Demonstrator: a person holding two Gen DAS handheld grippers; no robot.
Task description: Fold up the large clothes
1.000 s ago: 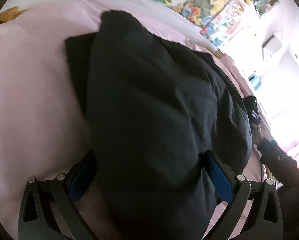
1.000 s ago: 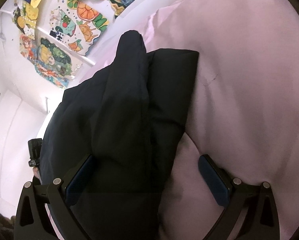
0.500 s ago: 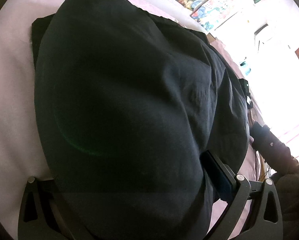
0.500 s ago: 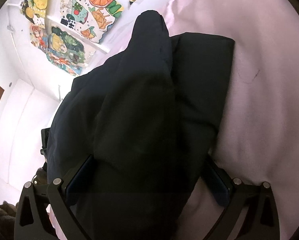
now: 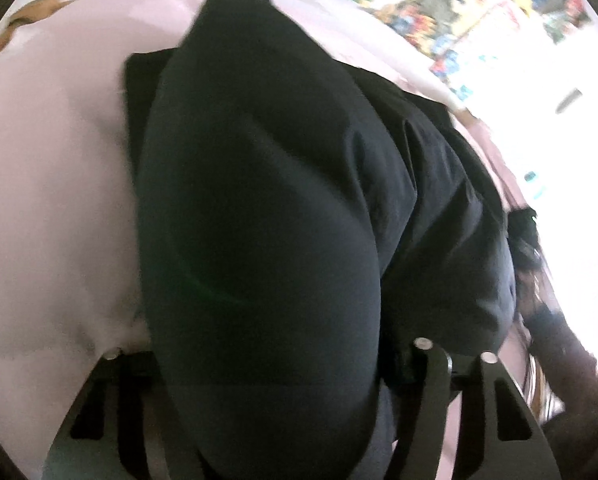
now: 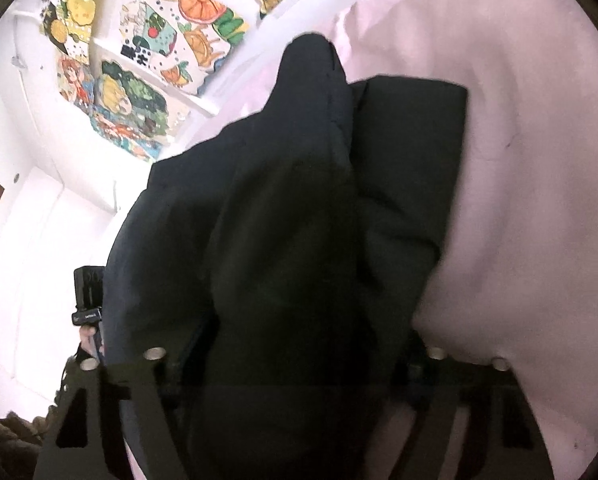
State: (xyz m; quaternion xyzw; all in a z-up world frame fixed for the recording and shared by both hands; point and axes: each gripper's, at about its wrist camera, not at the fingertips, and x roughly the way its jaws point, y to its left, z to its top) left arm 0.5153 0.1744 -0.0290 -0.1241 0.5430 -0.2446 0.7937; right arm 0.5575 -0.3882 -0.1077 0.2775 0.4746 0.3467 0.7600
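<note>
Left wrist view first: I've got the dark padded jacket (image 5: 267,220) bulging right up between my left gripper (image 5: 267,364), its jaws closing around the near fold. The pads are buried under fabric, so I can't say they're biting yet. The jacket lies on the pink bedsheet (image 5: 47,200), long axis running straight away from this claw toward a rounded far tip by the wall.

Right wrist view now: same jacket (image 6: 299,240), straight ahead of my right gripper (image 6: 295,360), jaws also closing with cloth heaped between them; pads hidden here too, grip not confirmed. The garment tapers to a narrow end (image 6: 311,56) pointing away, a flat layer spreading right beneath it. Both hands sit equally close at the near end, I'd judge.
</note>
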